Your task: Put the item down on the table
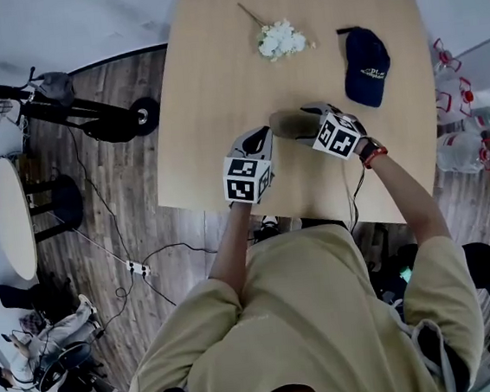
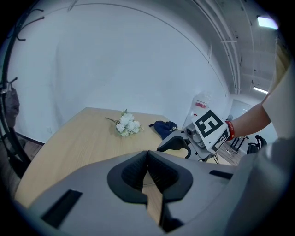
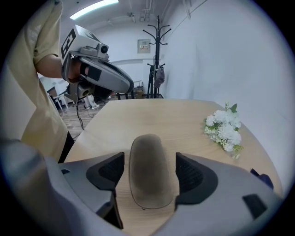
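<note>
Put-down is looking to be at its release stage: the grey-brown oval item (image 3: pixel 147 159) is lying flat on the worktop (image 1: pixel 218 106) near its front edge, sitting between the fingers of the right gripper (image 3: pixel 150 179). Those fingers are standing apart, with a thin gap showing on each side of the item, so they are seemingly gripping nothing. The left gripper (image 2: pixel 147 161) is hovering just beside, fingers pressed together and carrying nothing. The next move is likely calling for a straight pull-back of the right gripper without nudging the item.
</note>
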{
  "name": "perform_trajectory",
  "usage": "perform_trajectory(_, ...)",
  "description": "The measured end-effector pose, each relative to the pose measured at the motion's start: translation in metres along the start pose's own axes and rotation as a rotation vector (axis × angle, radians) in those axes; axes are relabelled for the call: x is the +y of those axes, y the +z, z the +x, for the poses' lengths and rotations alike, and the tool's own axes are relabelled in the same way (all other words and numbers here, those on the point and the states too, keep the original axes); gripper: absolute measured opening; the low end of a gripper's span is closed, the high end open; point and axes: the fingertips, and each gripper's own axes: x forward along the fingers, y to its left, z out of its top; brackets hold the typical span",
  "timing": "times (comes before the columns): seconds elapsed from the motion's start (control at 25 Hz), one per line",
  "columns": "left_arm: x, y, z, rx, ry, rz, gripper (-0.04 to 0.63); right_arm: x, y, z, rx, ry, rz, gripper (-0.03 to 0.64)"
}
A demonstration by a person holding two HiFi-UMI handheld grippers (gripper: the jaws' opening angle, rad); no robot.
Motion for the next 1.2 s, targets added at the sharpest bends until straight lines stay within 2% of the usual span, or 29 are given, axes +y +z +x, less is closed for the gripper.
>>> perform_trajectory(0.48, -0.009, 0.011, -0.029, -0.062, -0.037, 0.003, 0.023, 0.008, 0.021, -0.058, -0.091, -0.220, 0.183, 0.312)
perform_trajectory(0.64, -0.014, 0.013, -0.040, -0.080, -0.051, 0.018, 0.023, 0.009, 0.024, -0.080, -0.118, -0.299, 0.231, 0.298)
perform_trajectory(0.96, -0.011, 0.030, -0.060, -0.125, -0.058, 0.064, 0.023, 0.001, 0.043, -0.137, -0.228, -0.503, 0.387, 0.256)
perform_trajectory(1.2, -0.017, 0.040, -0.071, -0.155, -0.064, 0.107, 0.023, 0.002, 0.041, -0.166, -0.313, -0.634, 0.519, 0.236)
